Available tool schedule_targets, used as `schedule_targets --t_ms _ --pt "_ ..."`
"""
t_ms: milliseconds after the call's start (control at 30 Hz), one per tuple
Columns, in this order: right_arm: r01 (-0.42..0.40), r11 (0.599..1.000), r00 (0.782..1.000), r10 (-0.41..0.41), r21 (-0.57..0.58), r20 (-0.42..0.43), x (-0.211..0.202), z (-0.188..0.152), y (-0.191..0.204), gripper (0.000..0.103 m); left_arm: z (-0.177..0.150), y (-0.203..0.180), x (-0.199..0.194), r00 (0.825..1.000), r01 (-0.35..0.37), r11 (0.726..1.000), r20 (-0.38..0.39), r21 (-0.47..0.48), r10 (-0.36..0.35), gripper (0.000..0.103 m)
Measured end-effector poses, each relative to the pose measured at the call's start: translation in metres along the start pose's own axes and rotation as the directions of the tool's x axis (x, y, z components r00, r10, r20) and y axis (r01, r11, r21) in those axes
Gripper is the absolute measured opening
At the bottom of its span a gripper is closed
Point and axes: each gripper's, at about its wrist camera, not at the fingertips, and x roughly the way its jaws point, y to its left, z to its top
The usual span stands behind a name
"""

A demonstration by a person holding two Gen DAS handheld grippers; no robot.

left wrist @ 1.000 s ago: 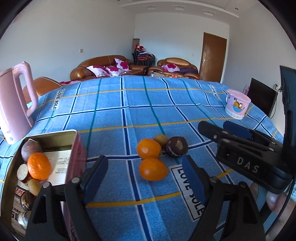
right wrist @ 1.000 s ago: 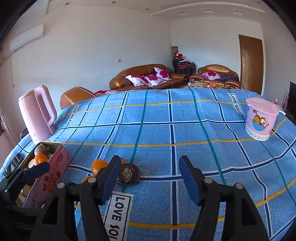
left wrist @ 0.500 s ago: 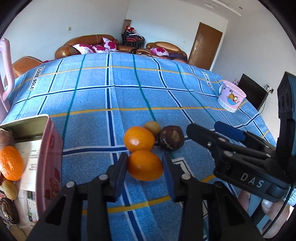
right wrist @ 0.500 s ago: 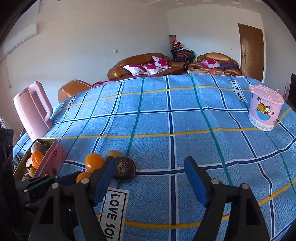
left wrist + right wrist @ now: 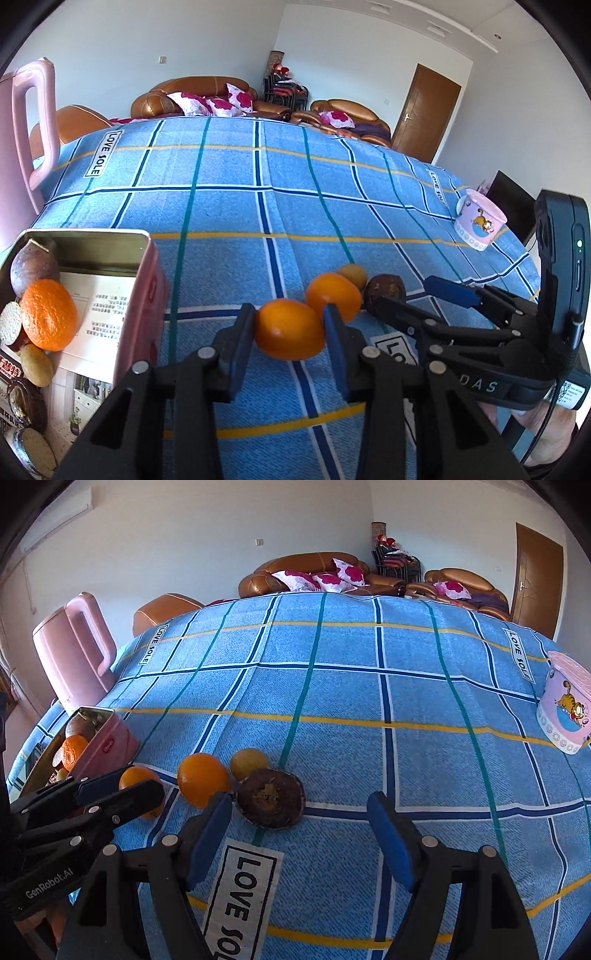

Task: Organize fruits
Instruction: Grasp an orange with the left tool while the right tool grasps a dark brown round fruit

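Between left hand-held gripper (image 5: 290,328) pads: orange (image 5: 290,329).

Behind your blue checked tablecloth (image 5: 369,686) stood white walls (image 5: 184,535). Against the far wall you had brown leather sofas (image 5: 192,92) with pink-flowered cushions (image 5: 218,105), and stacked dark chairs (image 5: 284,94) in the corner. A brown wooden door (image 5: 424,110) was shut at far right. Daylight fell brightly across the room, and a dark television screen (image 5: 511,206) stood at right.

The left tool (image 5: 290,328) has just closed on an orange (image 5: 290,329) beside the pink tin (image 5: 142,295).
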Motion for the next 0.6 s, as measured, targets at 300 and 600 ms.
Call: schedule_targets --t_ms 300,600 --pt "-0.019 0.999 0.998 0.017 -0.04 -0.067 0.016 0.003 0.009 0.068 0.0 -0.006 -0.007 0.998 -0.04 0.999 0.048 0.027 0.038 0.039" --pt "-0.024 0.997 0.999 0.022 -0.069 -0.025 0.006 0.001 0.015 0.044 0.0 -0.003 -0.013 0.996 -0.046 0.999 0.082 0.014 0.045 0.039"
